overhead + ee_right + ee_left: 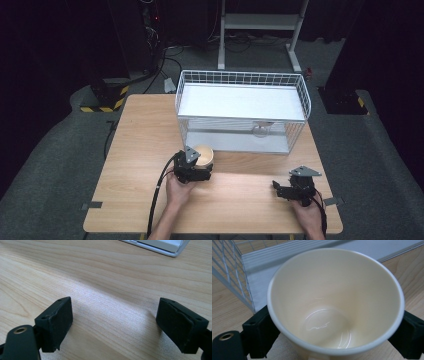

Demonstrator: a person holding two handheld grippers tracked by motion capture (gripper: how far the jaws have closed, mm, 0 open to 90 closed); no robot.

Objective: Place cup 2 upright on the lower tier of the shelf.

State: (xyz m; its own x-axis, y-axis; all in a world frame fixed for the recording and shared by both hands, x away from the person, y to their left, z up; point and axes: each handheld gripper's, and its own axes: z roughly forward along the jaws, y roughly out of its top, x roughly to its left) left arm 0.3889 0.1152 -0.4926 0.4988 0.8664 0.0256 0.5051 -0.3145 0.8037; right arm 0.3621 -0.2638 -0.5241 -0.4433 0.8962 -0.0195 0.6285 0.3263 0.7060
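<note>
A cream-coloured paper cup (204, 154) stands upright on the light wooden surface (140, 150), just in front of the white wire-mesh basket (242, 80) that sits toward the far side. The left hand-held gripper (199, 167) is right up against the cup from the near side, with the person's left hand (179, 192) behind it and a black cable (159, 192) trailing back toward the near edge. From the left gripper view the cup (335, 300) sits between the two black jaws, its rolled rim spanning the gap from one to the other; the jaws lie close against its sides, holding it, though the exact contact of the pads is hidden under the rim. The inside of the cup is bare and glossy at the bottom, and behind it the white floor panel and mesh wall of the basket (227, 272) stand very near. The right hand-held gripper (280, 191) rests low over the surface near the right-hand near corner, well apart from the cup, held by the person's right hand (306, 212). In the right gripper view its black jaws stand wide apart with only bare wood grain (110, 295) between them, and a corner of the basket's white base (162, 246) at the top edge.
</note>
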